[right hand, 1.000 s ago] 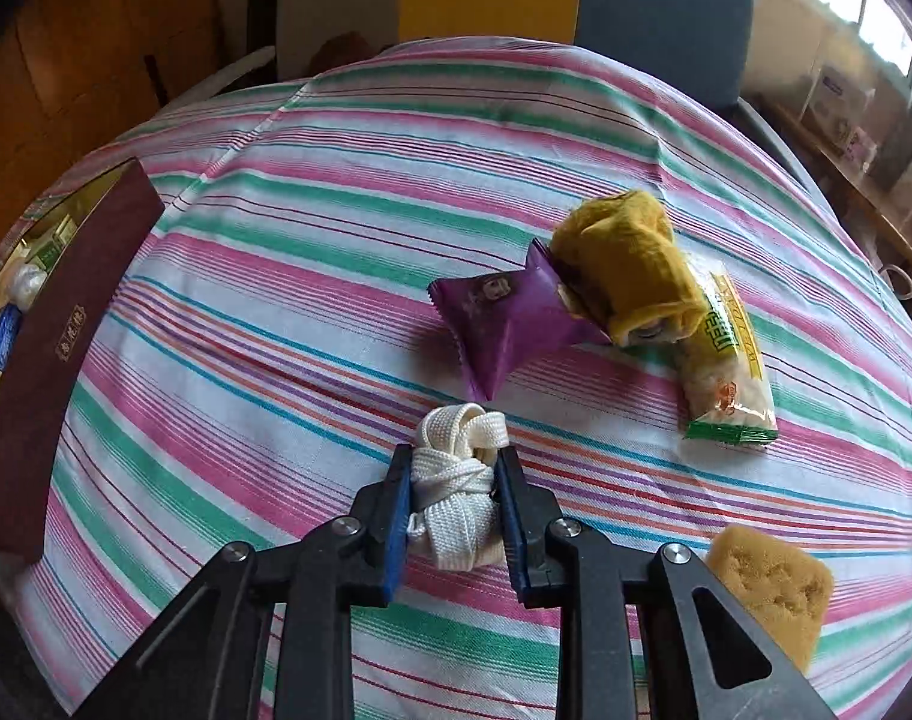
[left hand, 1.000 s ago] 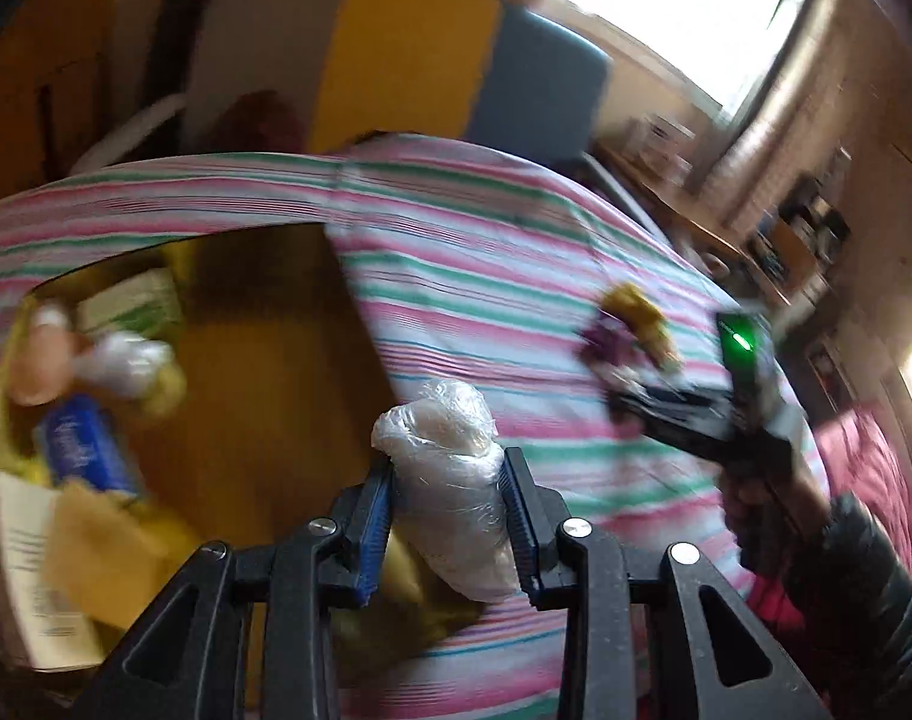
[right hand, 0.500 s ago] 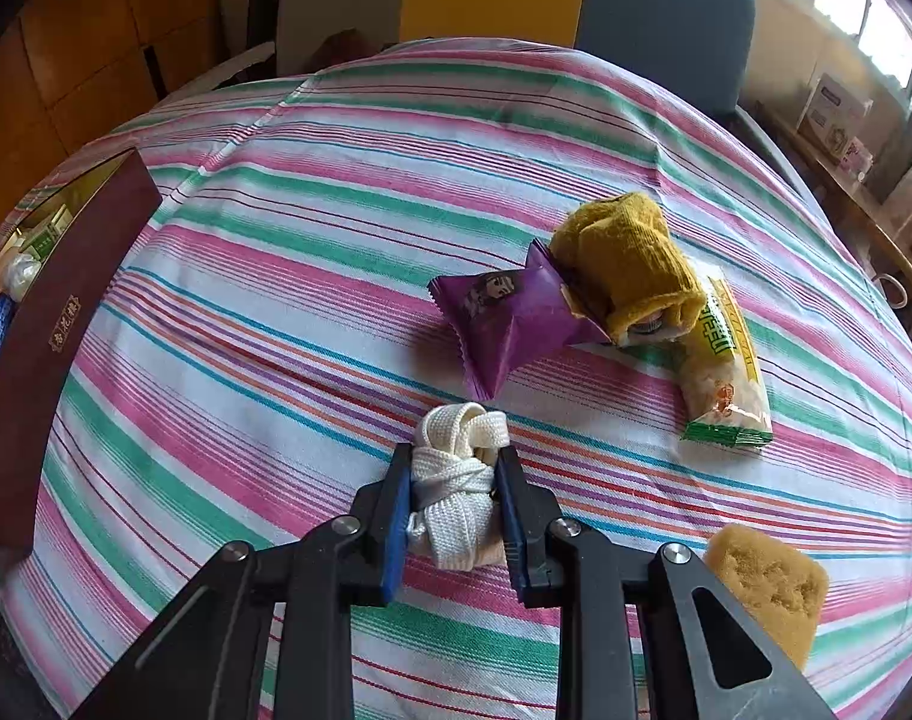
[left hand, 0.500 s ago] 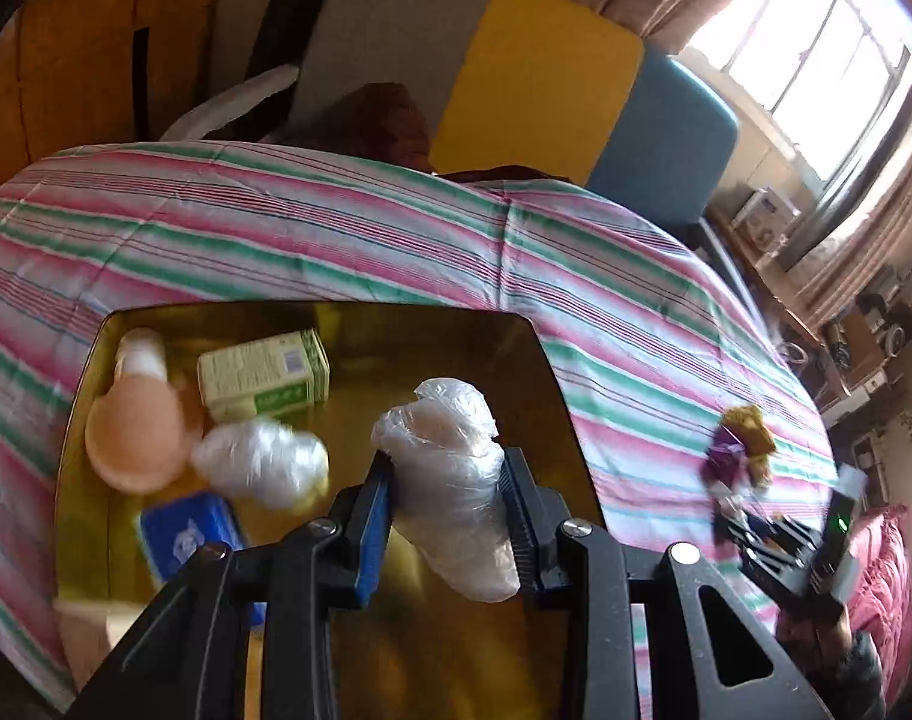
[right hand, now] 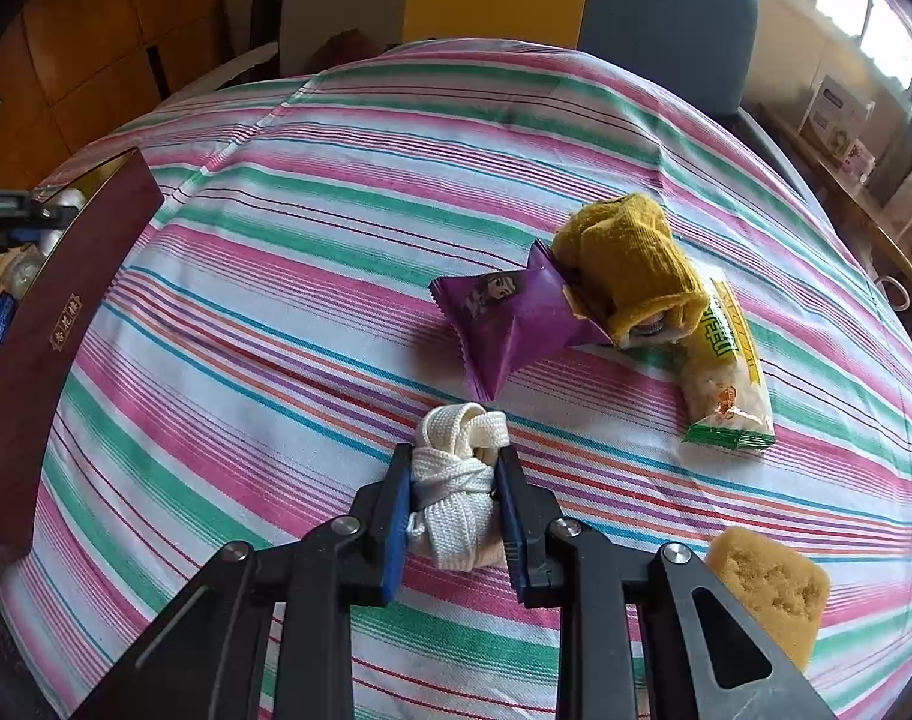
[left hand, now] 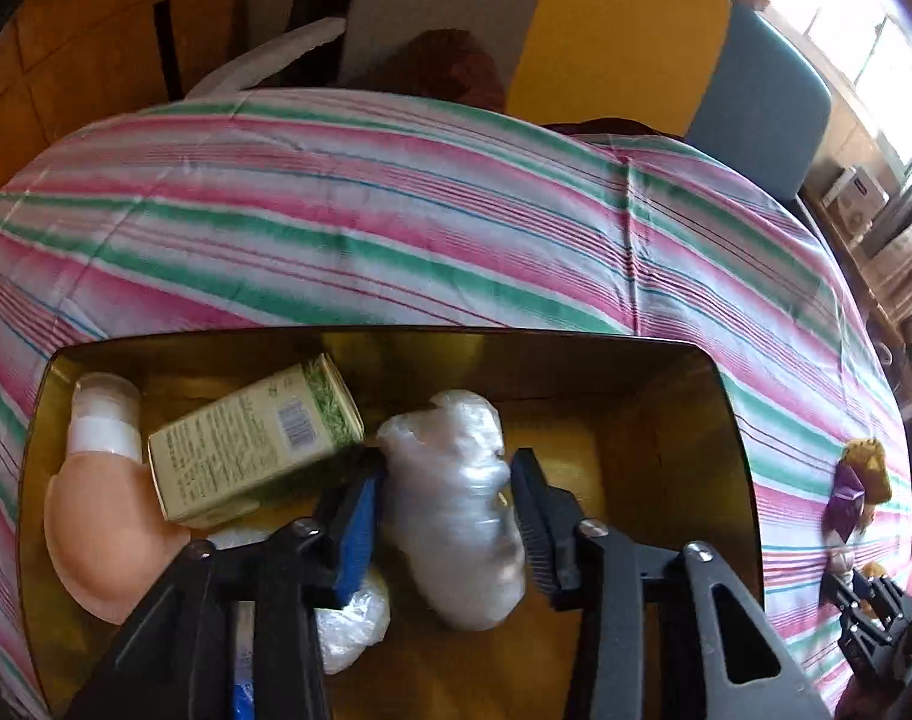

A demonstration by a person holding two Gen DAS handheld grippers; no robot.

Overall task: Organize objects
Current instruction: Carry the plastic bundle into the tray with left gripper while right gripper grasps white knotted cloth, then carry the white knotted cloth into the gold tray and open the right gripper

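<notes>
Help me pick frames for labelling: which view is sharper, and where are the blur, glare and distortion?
Right wrist view: sharp; the white strap bundle and purple packet are crisp, with the window overexposed at top right. Left wrist view: softer; the plastic-wrapped bundle and striped cloth are smeared, the window blown out. Both views bow the table edges, fisheye style.

Striped woven tablecloth (right hand: 312,276), glossy purple foil packet (right hand: 504,318), crinkled clear plastic bag (left hand: 456,504), porous sponge (right hand: 768,588)

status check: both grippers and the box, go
Left gripper jaws just opening, plastic-wrapped bundle loose between them over the box. Right gripper shut on white strap roll, on the tablecloth. Nothing blocking.
</notes>
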